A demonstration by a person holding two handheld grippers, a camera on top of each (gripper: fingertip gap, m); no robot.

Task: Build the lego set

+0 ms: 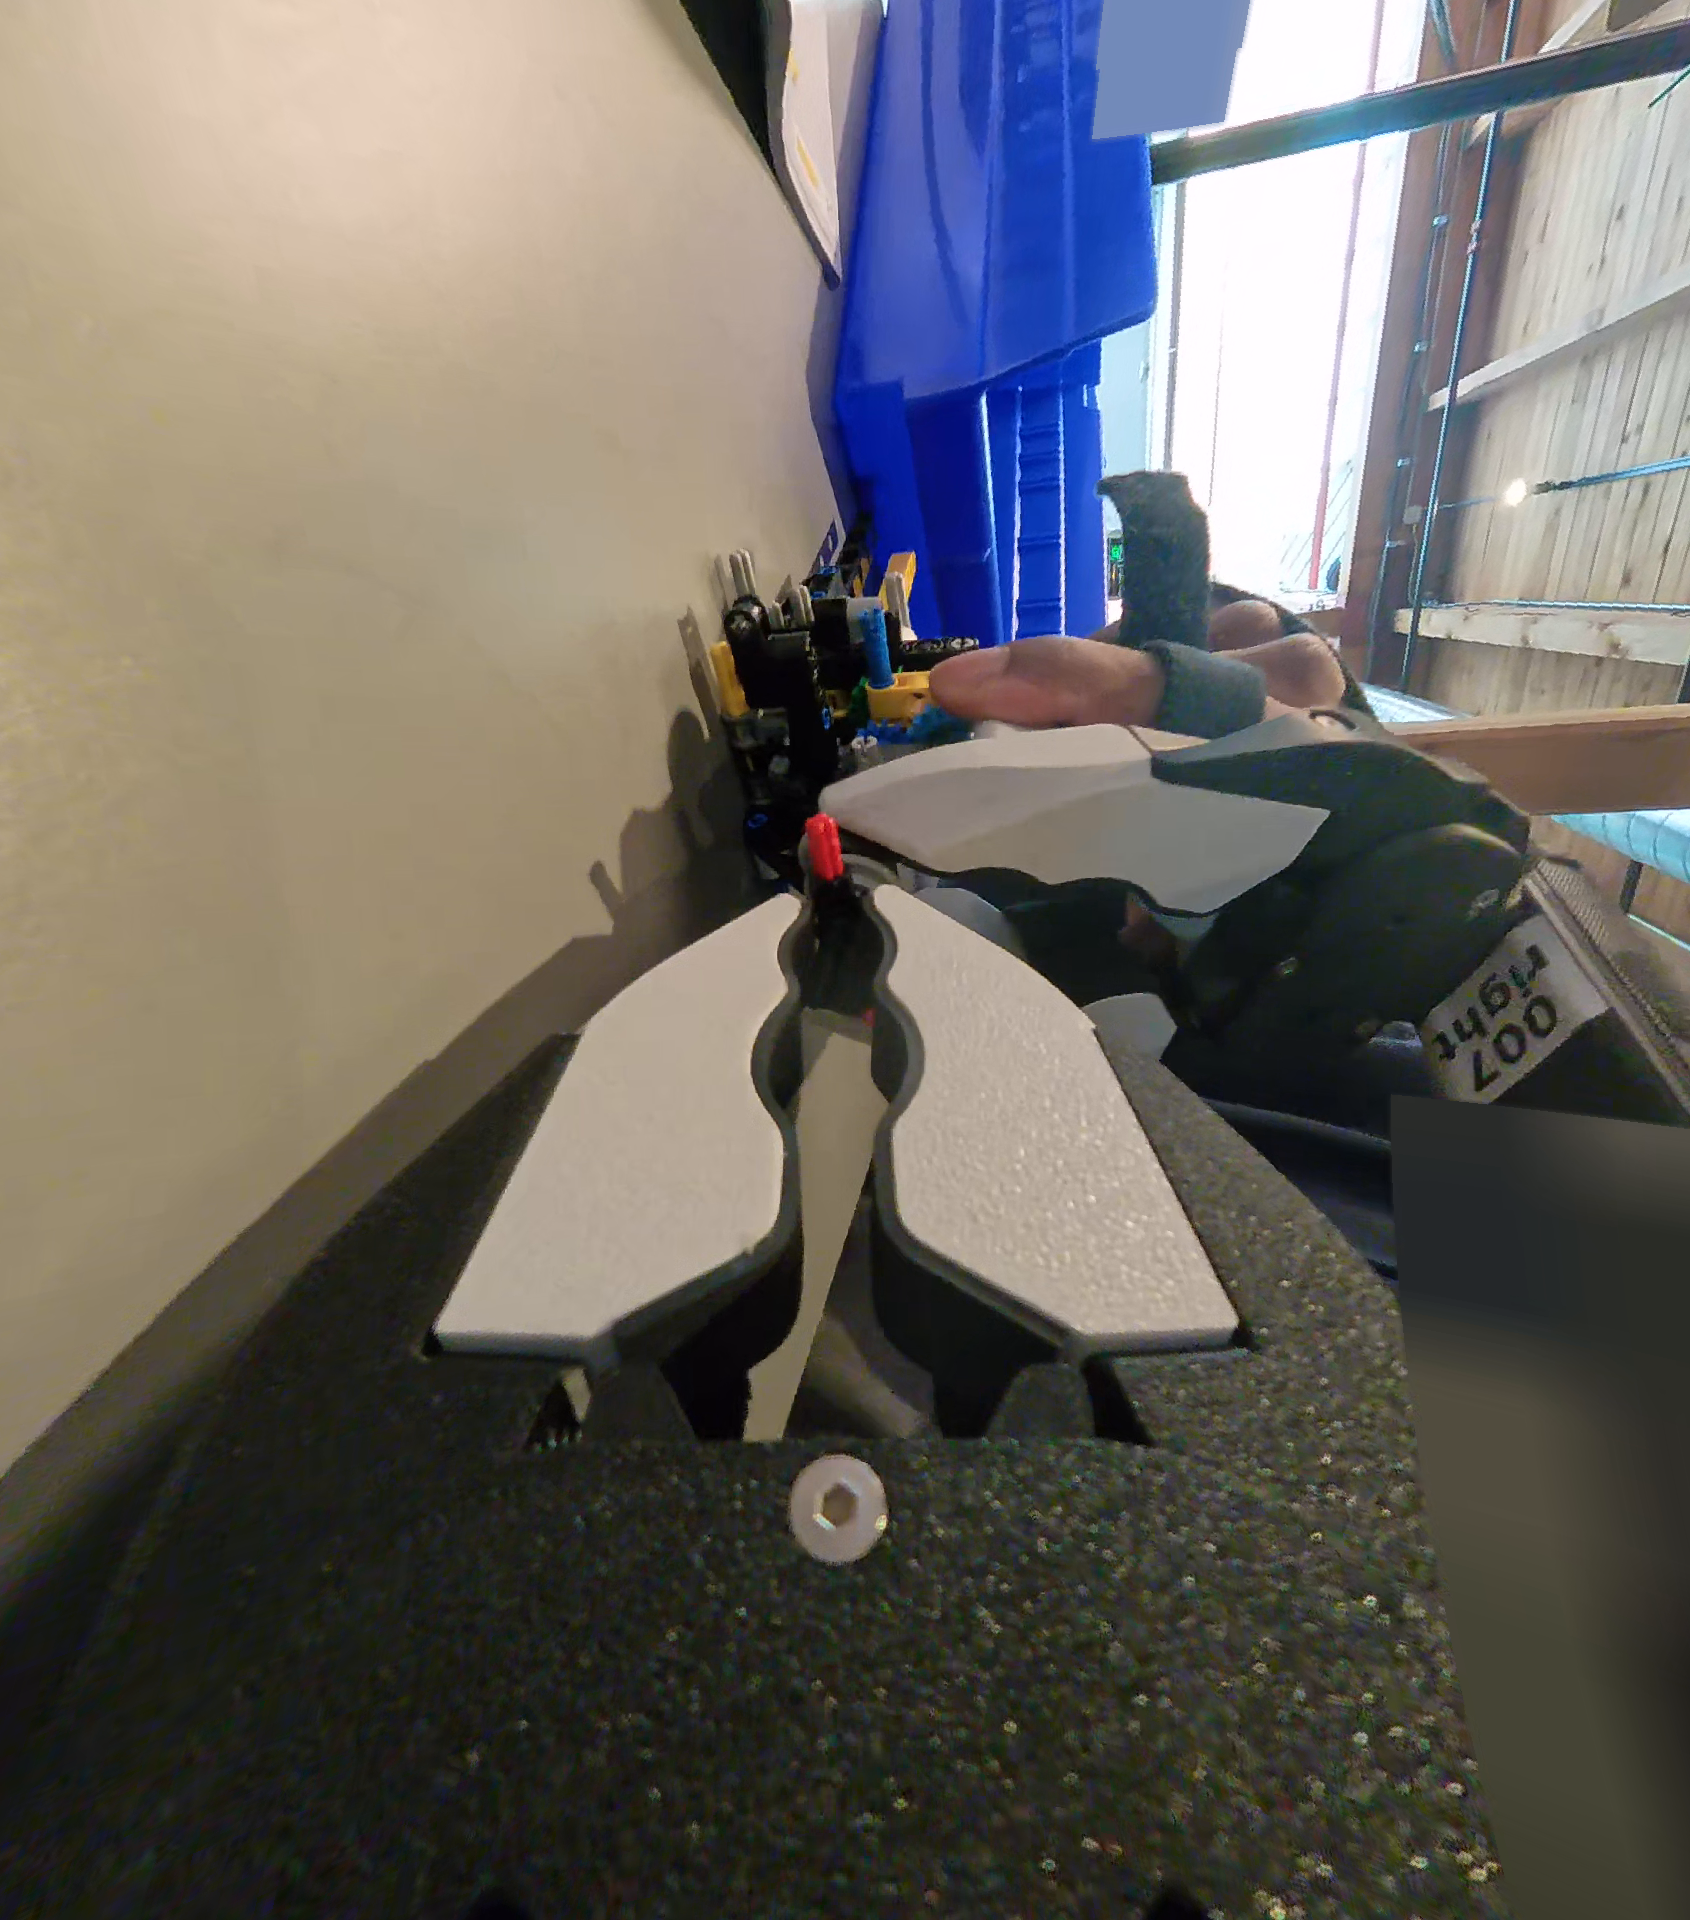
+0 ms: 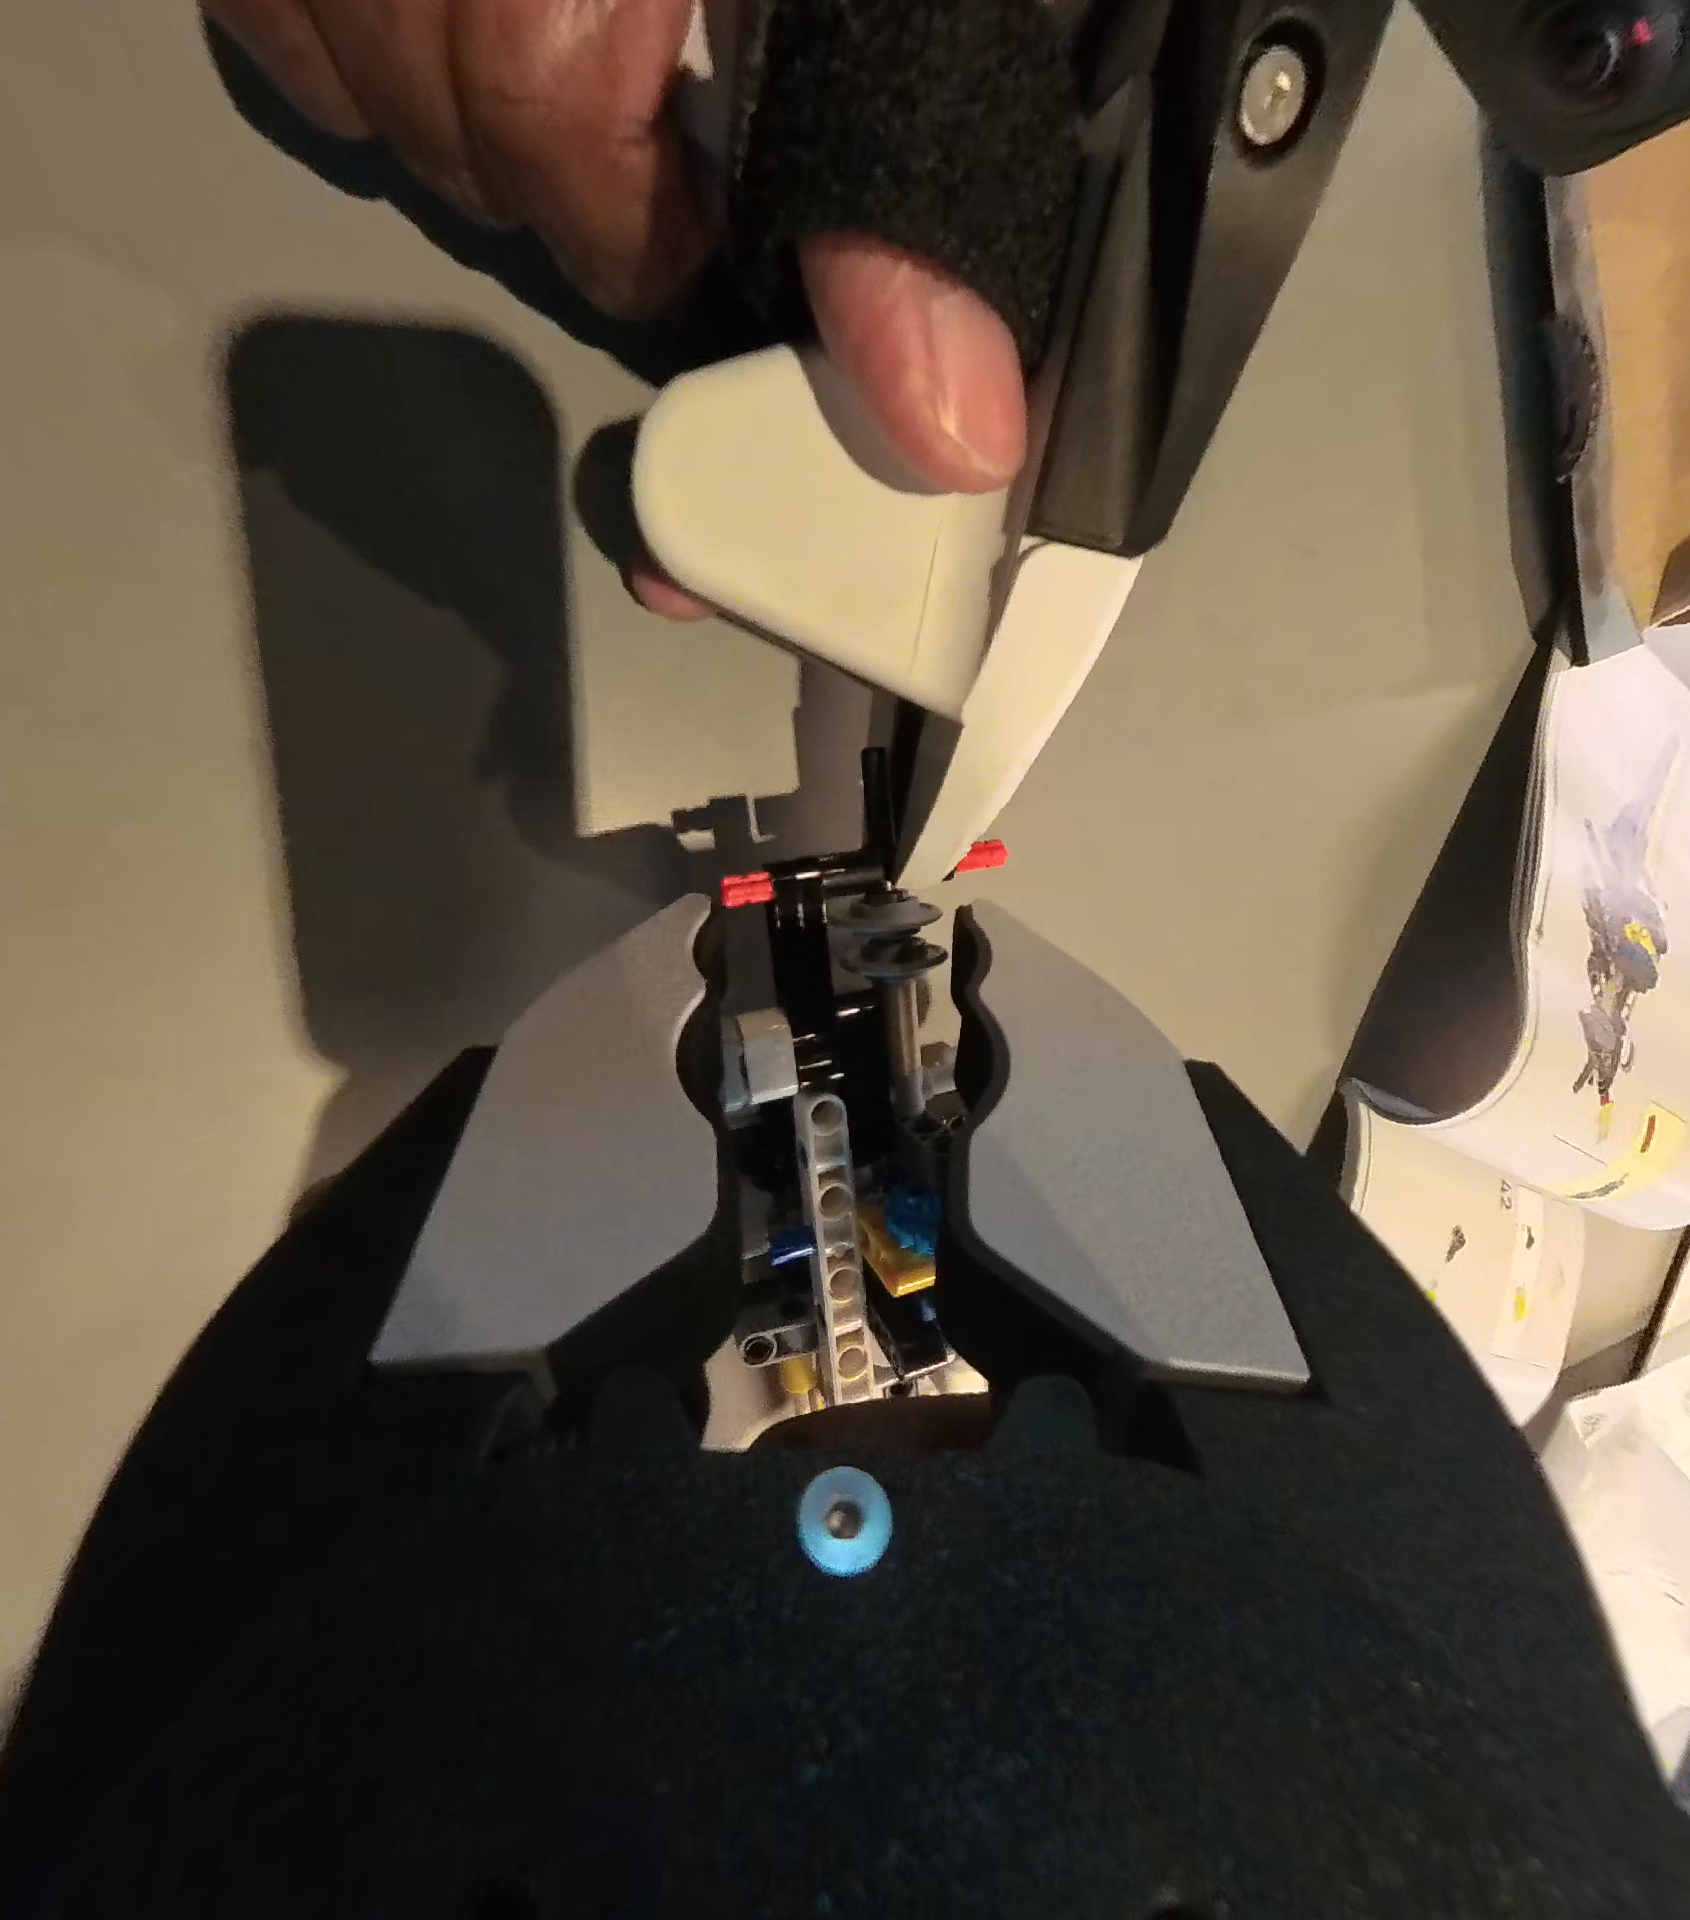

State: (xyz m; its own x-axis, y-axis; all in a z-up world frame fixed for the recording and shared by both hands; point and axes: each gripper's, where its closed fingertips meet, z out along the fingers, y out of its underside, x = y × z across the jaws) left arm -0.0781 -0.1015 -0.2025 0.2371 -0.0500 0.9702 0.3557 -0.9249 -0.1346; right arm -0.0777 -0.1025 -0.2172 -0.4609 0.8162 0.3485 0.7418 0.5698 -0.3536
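My right gripper (image 2: 836, 920) is shut on the lego model (image 2: 825, 1143), a black, grey, yellow and blue build with a red pin (image 2: 745, 891) at its far end. It holds the model above the pale table (image 2: 145, 779). My left gripper (image 1: 836, 914) is shut on a small black piece with a red pin (image 1: 820, 842). In the right wrist view the left gripper (image 2: 934, 852) comes in from above, and its tip touches the model's far end beside a second red pin (image 2: 981, 855). The left wrist view shows the right gripper (image 1: 1028, 800), hand-held, and the model (image 1: 789, 686) past it.
Stacked blue bins (image 1: 976, 260) stand behind the model at the table's back. An open instruction booklet (image 2: 1599, 987), a cardboard box (image 2: 1672, 260) and crumpled white paper (image 2: 1672, 1507) lie to the right. A gloved hand (image 2: 612, 156) holds the left gripper. My two grippers' fingertips are within a few centimetres of each other.
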